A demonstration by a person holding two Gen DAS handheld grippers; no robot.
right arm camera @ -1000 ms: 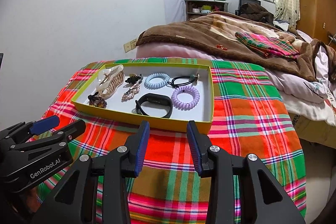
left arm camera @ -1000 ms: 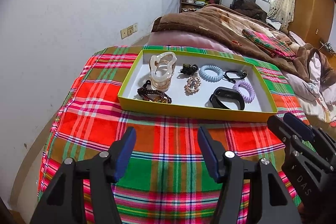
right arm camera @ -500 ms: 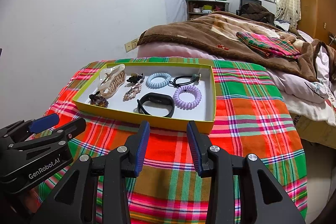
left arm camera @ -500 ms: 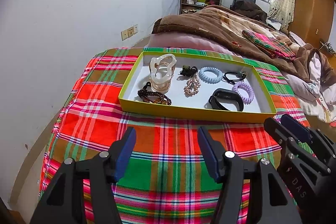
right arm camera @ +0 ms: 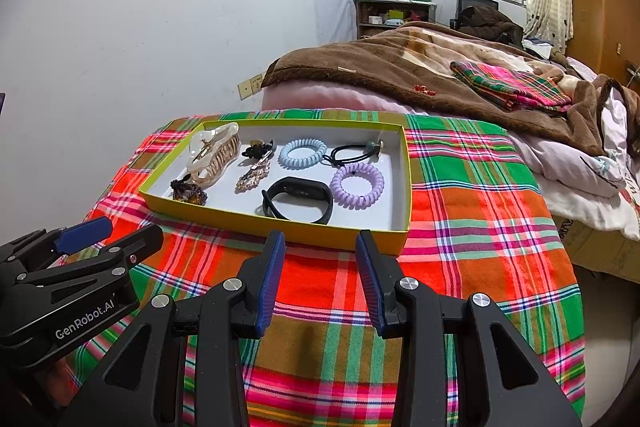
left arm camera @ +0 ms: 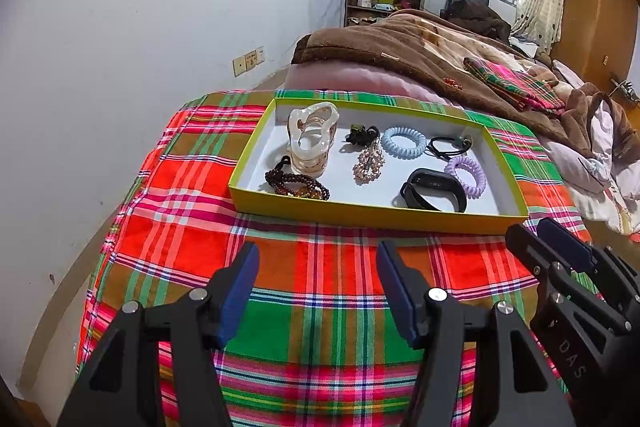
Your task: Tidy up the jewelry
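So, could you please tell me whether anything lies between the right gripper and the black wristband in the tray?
Only the tray's near yellow wall stands between the open, empty right gripper and the black wristband. Over that wall, nothing visible covers the band; the purple coil tie lies beside it.

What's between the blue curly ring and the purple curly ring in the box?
A black hair tie lies between the blue ring and the purple ring, at the far right; both views show it.

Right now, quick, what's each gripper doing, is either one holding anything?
Left gripper: open, holding nothing, above the plaid cloth.
Right gripper: open, holding nothing, near the yellow tray.
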